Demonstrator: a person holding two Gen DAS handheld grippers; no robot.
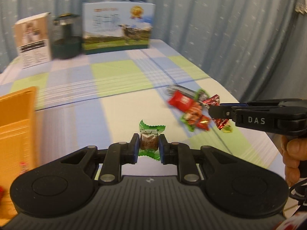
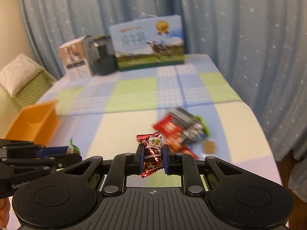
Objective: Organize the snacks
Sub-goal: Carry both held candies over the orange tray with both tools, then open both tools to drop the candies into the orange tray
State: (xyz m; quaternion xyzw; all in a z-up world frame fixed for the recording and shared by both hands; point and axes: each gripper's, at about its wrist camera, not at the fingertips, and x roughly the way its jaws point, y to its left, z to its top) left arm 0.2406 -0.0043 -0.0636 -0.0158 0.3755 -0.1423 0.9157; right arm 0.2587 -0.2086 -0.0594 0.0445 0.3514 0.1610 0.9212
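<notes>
My left gripper (image 1: 149,145) is shut on a green-wrapped candy (image 1: 150,140) and holds it above the checked tablecloth. My right gripper (image 2: 153,154) is shut on a dark red wrapped candy (image 2: 152,149). A pile of snack packets (image 1: 189,108) in red, black and green lies on the table at the right; it also shows in the right wrist view (image 2: 182,130). The right gripper (image 1: 216,113) reaches in beside that pile in the left wrist view. The left gripper (image 2: 73,152) shows at the left of the right wrist view. An orange basket (image 1: 17,118) stands at the left, also seen in the right wrist view (image 2: 32,124).
A large blue box with a cow picture (image 1: 117,28), a dark green appliance (image 1: 66,38) and a small white box (image 1: 32,40) stand at the table's far end. Blue curtains hang behind and to the right. A small brown snack (image 2: 210,146) lies beside the pile.
</notes>
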